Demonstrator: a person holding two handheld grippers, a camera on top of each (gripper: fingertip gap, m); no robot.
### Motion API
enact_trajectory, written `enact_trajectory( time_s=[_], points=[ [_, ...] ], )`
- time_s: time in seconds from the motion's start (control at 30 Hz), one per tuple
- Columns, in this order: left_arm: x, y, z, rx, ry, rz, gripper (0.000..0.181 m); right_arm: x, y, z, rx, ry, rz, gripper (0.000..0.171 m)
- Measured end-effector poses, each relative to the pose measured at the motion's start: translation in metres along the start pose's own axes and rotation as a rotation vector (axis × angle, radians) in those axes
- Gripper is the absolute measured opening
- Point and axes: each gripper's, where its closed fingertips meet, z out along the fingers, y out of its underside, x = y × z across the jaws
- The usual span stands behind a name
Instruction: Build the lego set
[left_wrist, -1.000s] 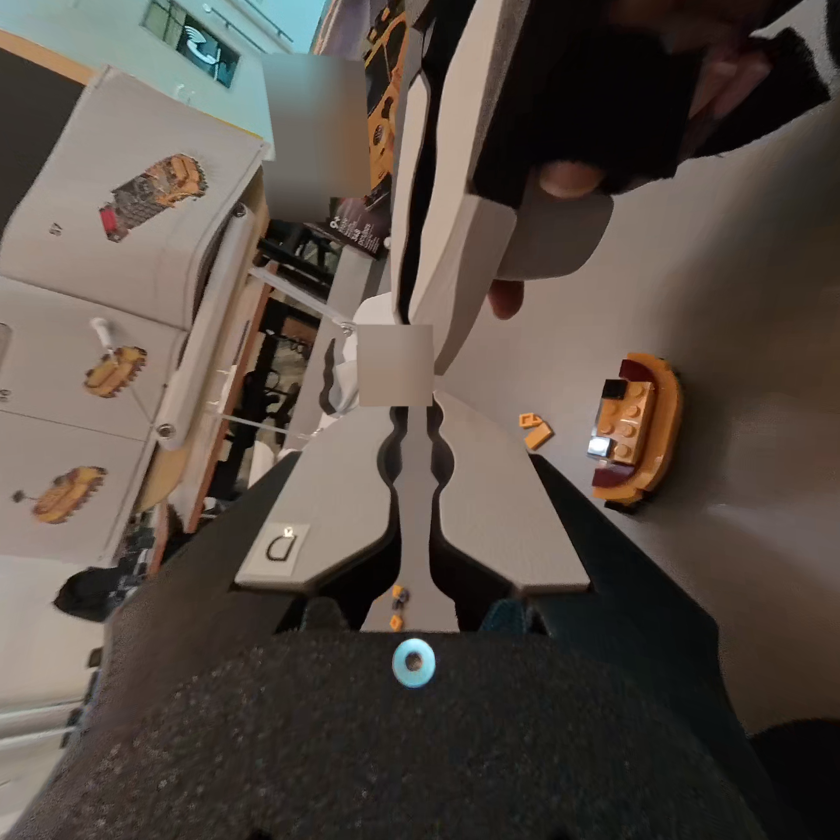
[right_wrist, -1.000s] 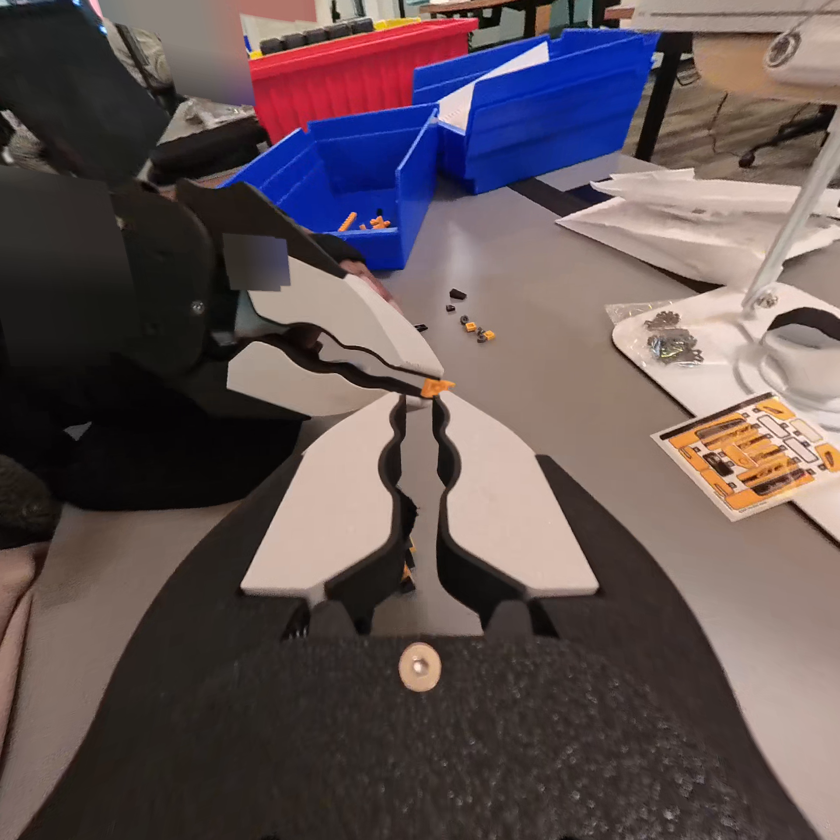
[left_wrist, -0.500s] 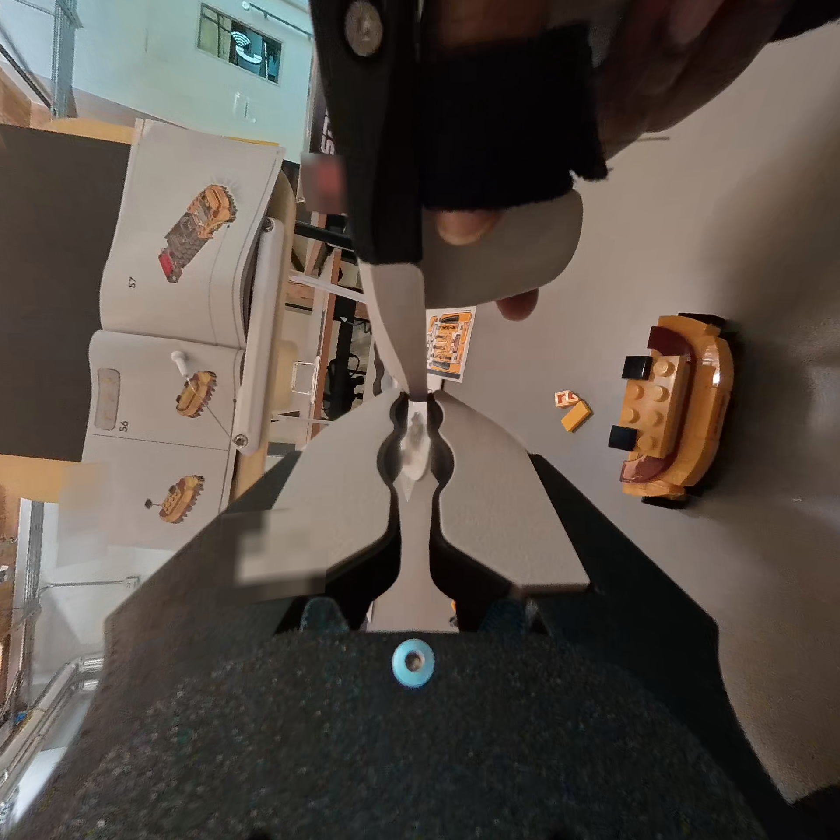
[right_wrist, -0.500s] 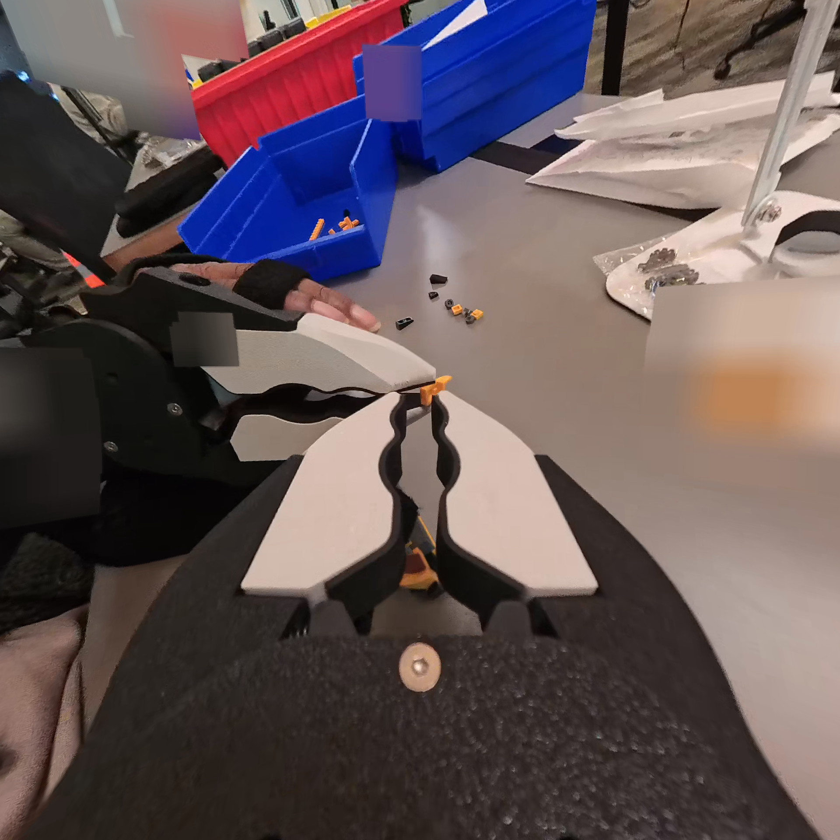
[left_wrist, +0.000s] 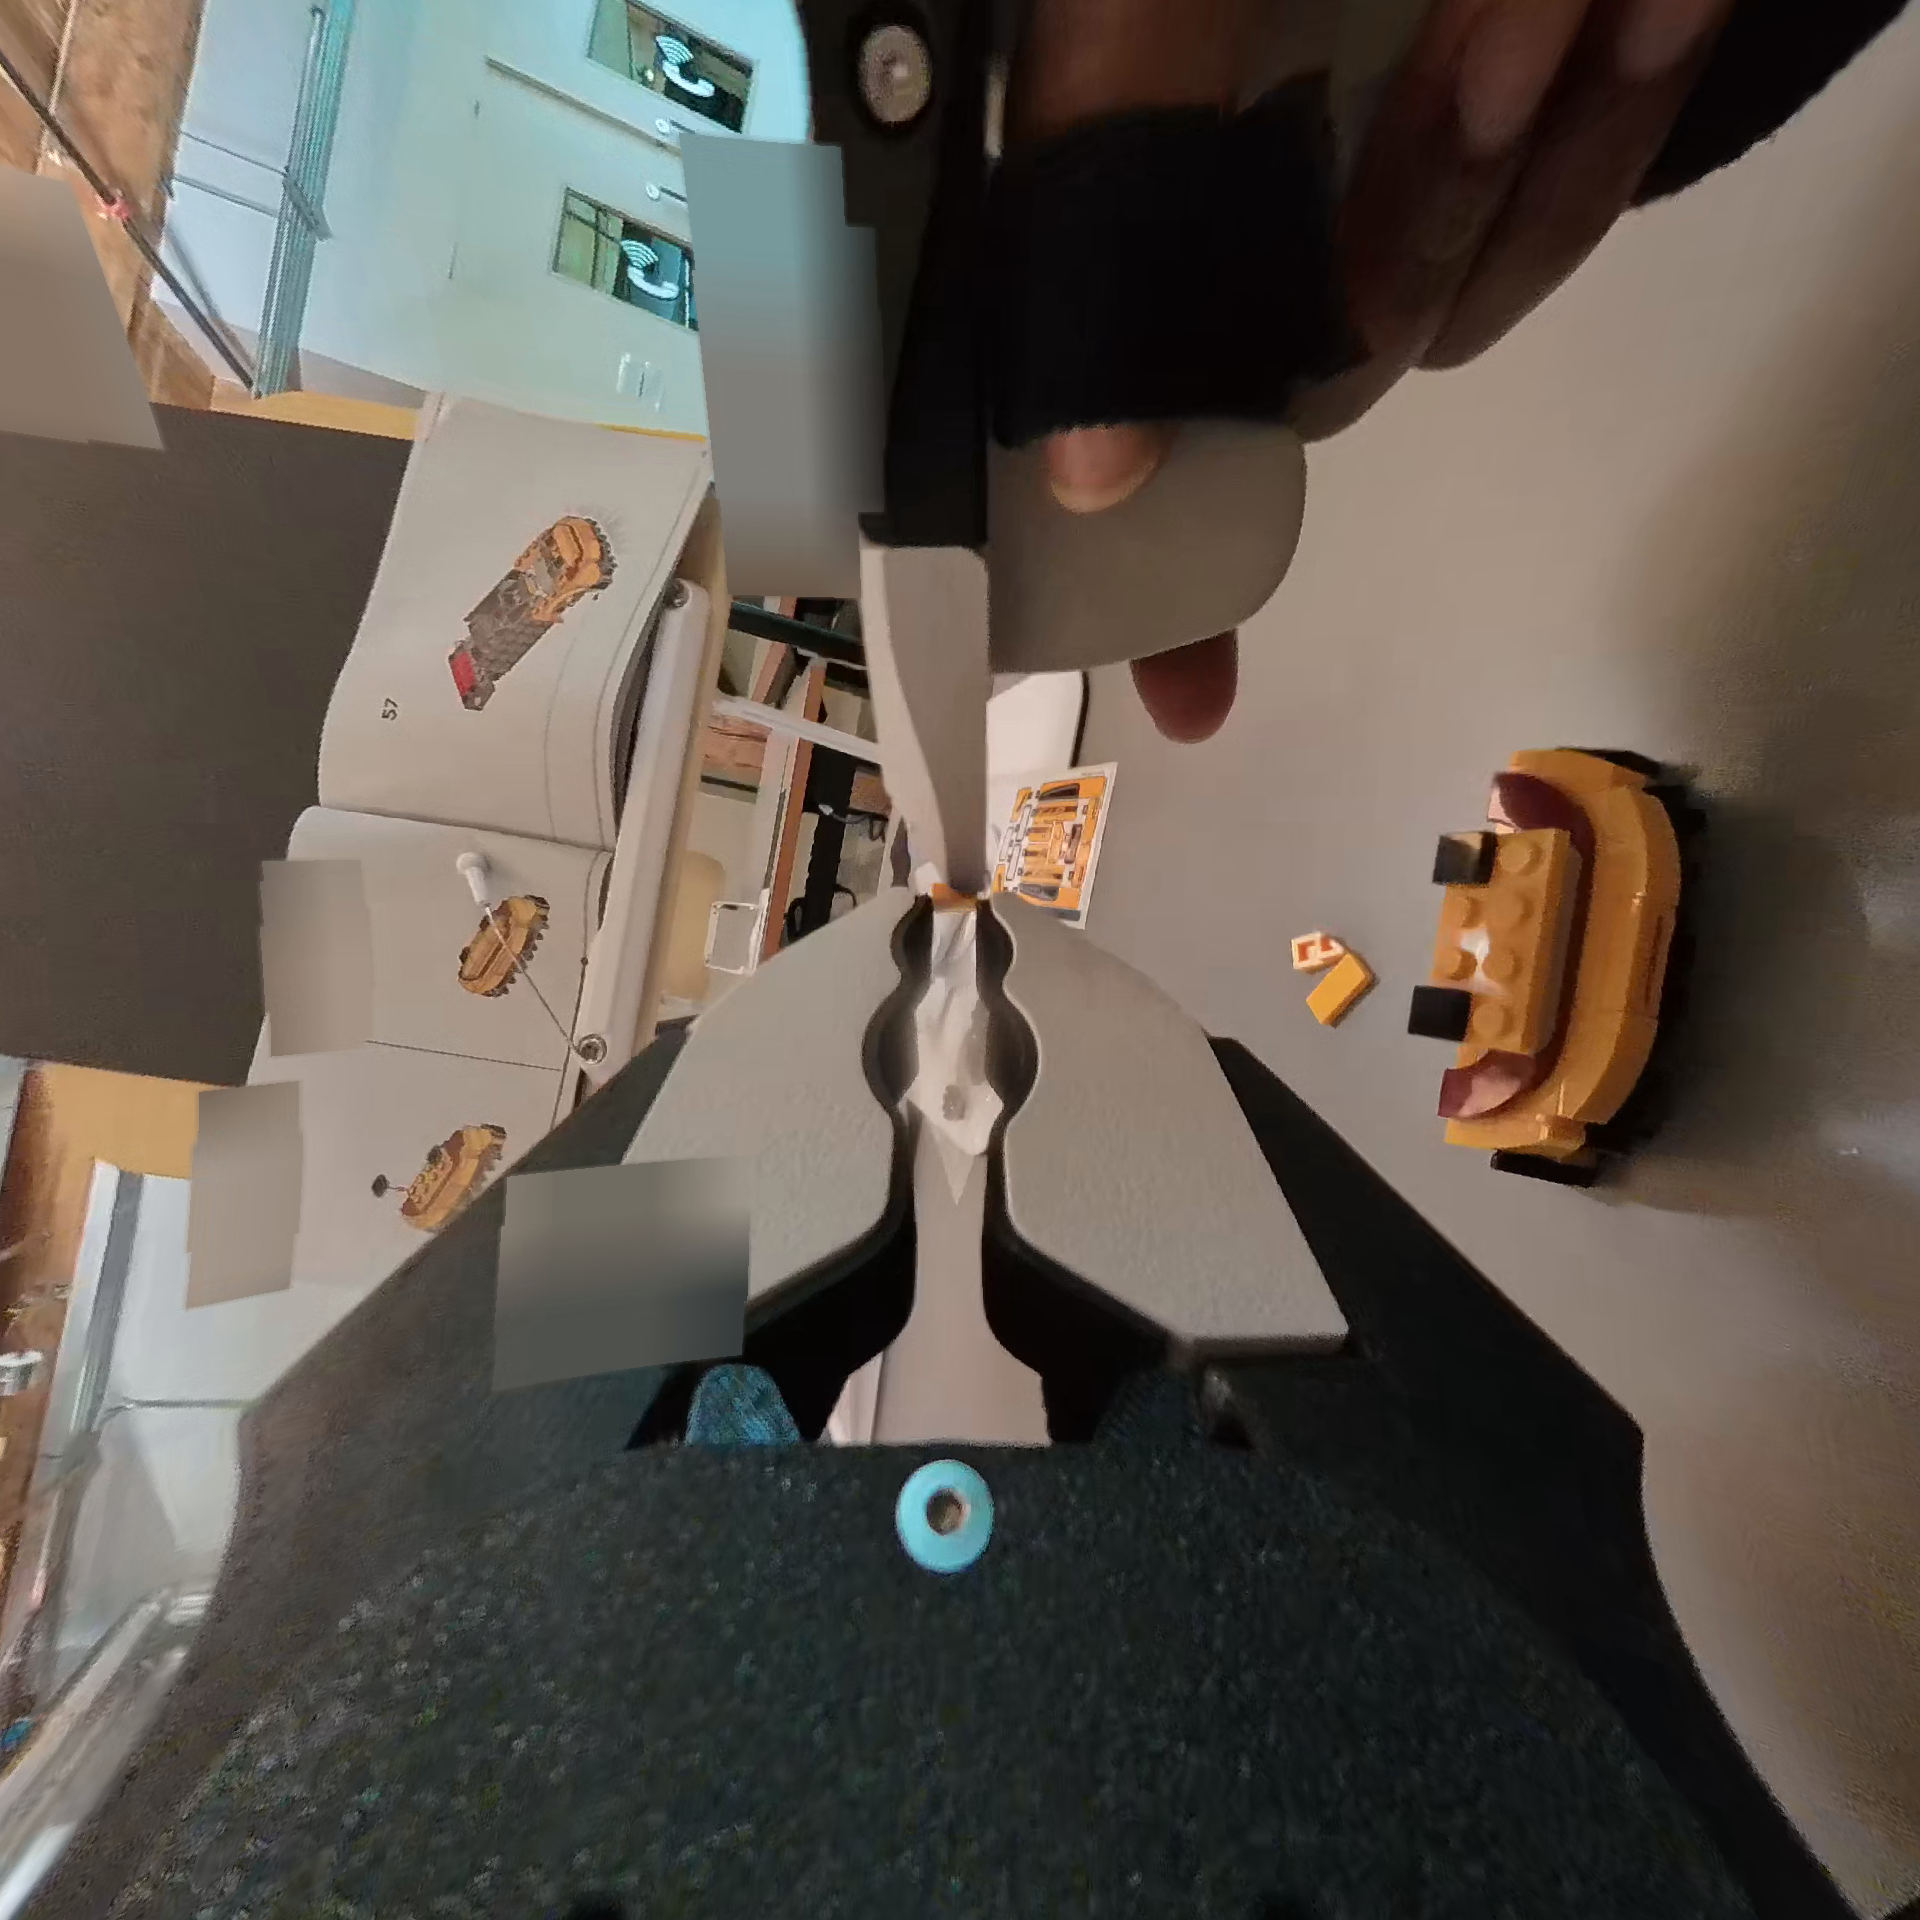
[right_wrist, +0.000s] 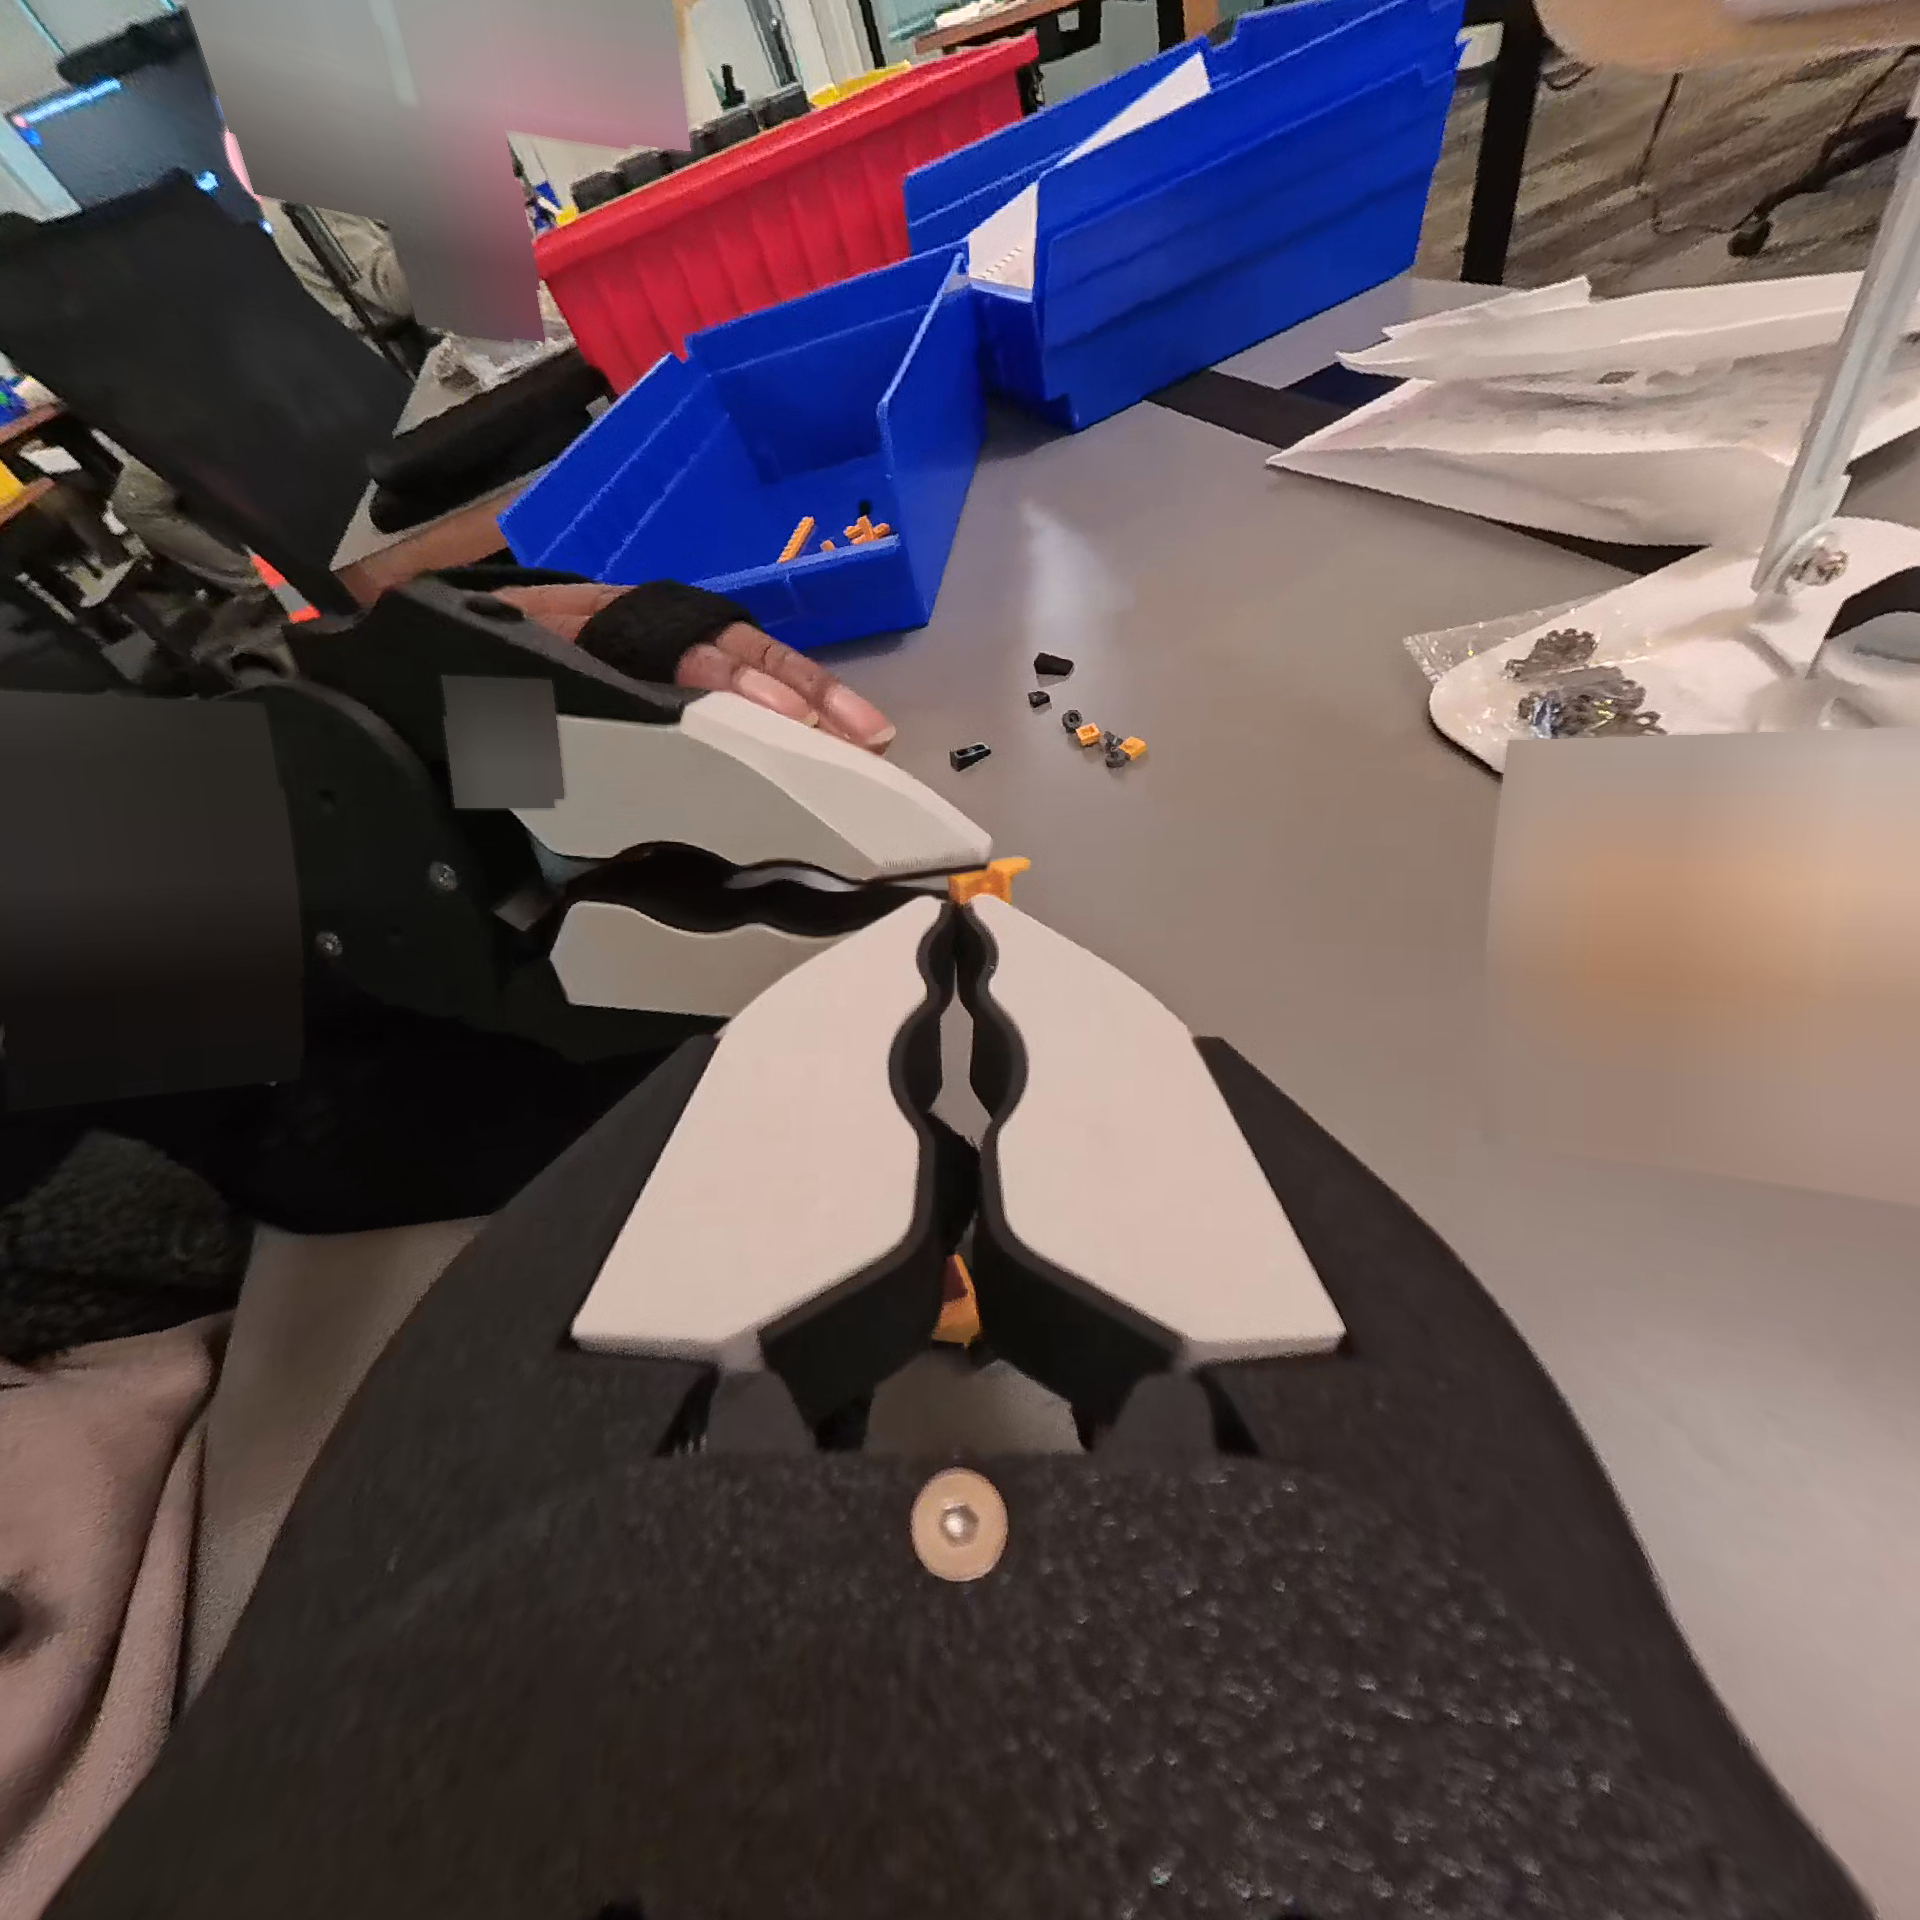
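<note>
Grey tabletop (right_wrist: 1299, 935) carries blue bins (right_wrist: 831, 499) and loose bits (right_wrist: 1101, 732); a part-built orange car (left_wrist: 1548, 966) sits well right of the left gripper (left_wrist: 954, 909). Both grippers pinch one small orange piece (right_wrist: 987, 881); the right gripper (right_wrist: 961, 914) is clenched on it tip to tip with the left.

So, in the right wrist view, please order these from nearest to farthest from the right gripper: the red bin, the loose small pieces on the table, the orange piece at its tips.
1. Orange piece, at the tips of the right gripper.
2. Loose small pieces, on the grey table ahead, slightly right.
3. Red bin, at the back, left of centre, behind the blue bins.
</note>
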Motion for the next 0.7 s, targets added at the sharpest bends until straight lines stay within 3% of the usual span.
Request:
enact_trajectory(
  time_s=[0.23,0.33,0.47,0.7],
  points=[
    [-0.003,0.002,-0.001,0.007,-0.003,-0.028,0.007,-0.001,-0.003,-0.003,0.011,-0.013,-0.017,0.0],
    [-0.001,0.0,-0.001,0.009,0.002,-0.019,0.007,-0.002,-0.001,0.0,0.0,0.008,-0.03,0.011],
    [0.0,0.001,0.0,-0.002,0.0,-0.016,0.007,0.0,-0.001,0.001,0.004,0.017,0.002,0.012],
    [0.003,-0.01,-0.007,0.111,0.049,-0.072,0.007,-0.007,-0.001,-0.002,0.02,-0.126,0.152,0.011]
  ],
)
